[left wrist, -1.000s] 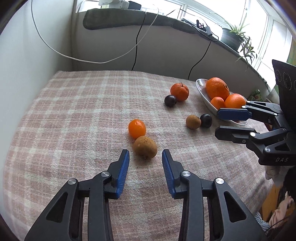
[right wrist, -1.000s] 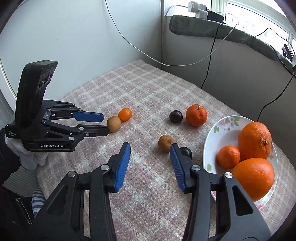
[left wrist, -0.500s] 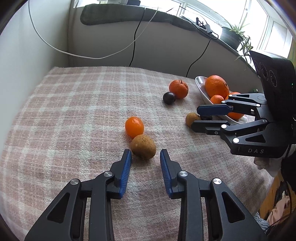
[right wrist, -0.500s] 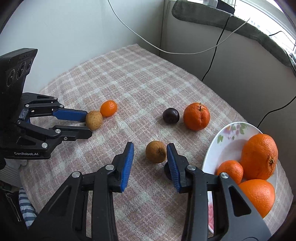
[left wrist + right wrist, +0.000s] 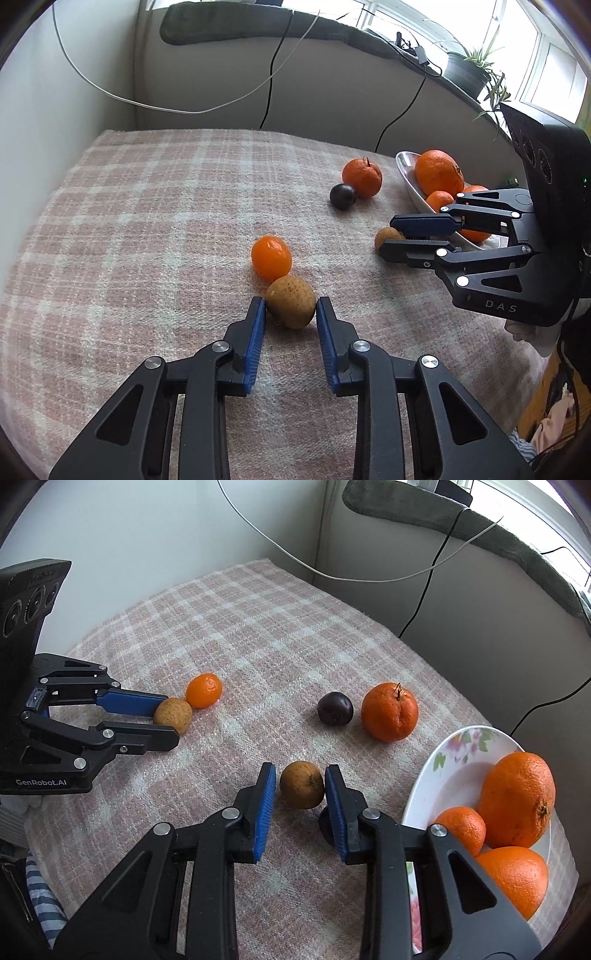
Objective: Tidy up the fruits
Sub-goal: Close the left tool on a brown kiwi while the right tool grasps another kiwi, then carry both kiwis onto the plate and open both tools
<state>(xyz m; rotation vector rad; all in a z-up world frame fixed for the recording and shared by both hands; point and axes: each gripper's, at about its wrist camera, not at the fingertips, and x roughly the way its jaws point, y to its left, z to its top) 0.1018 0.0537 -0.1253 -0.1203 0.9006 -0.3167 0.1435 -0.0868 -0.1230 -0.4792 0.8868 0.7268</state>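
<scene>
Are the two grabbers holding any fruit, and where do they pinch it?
Yes. The left gripper pinches one brown kiwi by its sides; the right gripper pinches the other kiwi the same way.

Table w/ pink plaid cloth (image 5: 258, 627)
Left of plate (image 5: 454, 760): orange (image 5: 389, 711), plum (image 5: 335, 708), 2 kiwis, sm. mandarin (image 5: 204, 690).

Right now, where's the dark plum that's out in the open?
The plum sits on the checked cloth, mid-frame in the right wrist view, just left of the loose orange and beyond the brown fruit between the right claw's fingers.
</scene>
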